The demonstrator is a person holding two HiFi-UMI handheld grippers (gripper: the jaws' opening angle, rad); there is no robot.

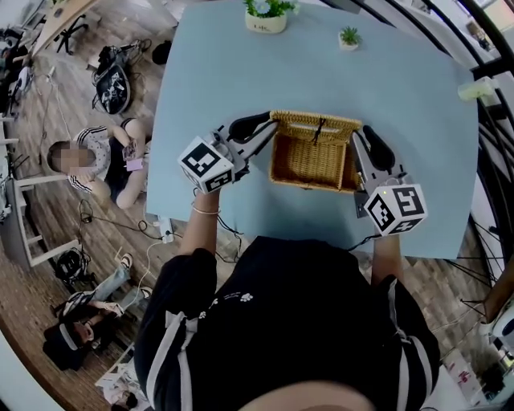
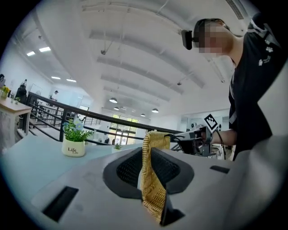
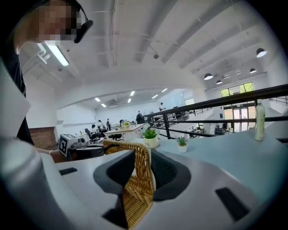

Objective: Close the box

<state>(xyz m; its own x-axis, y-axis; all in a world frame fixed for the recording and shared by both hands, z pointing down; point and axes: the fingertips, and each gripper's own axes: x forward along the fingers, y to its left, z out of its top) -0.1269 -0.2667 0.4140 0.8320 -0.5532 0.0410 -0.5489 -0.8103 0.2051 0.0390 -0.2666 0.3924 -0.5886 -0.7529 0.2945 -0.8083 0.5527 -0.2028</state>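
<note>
Jaws of the left gripper (image 2: pixel 150 173) are clenched on the 9 o'clock edge of the wicker lid (image 1: pixel 315 124); jaws of the right gripper (image 3: pixel 141 173) grasp its 3 o'clock edge. I read the lid as standing raised along the 12 o'clock side of the wicker box (image 1: pixel 312 186), which sits mid-tabletop (image 1: pixel 241 72).

I judge the woven lid light, fairly stiff yet springy, and rough enough not to slip. Hard clamping could crush the weave. Holding both side edges should keep it level for lowering.

I see nothing inside the box. A potted plant (image 1: pixel 267 14) and a smaller potted plant (image 1: pixel 348 37) stand well apart at 12 o'clock.
</note>
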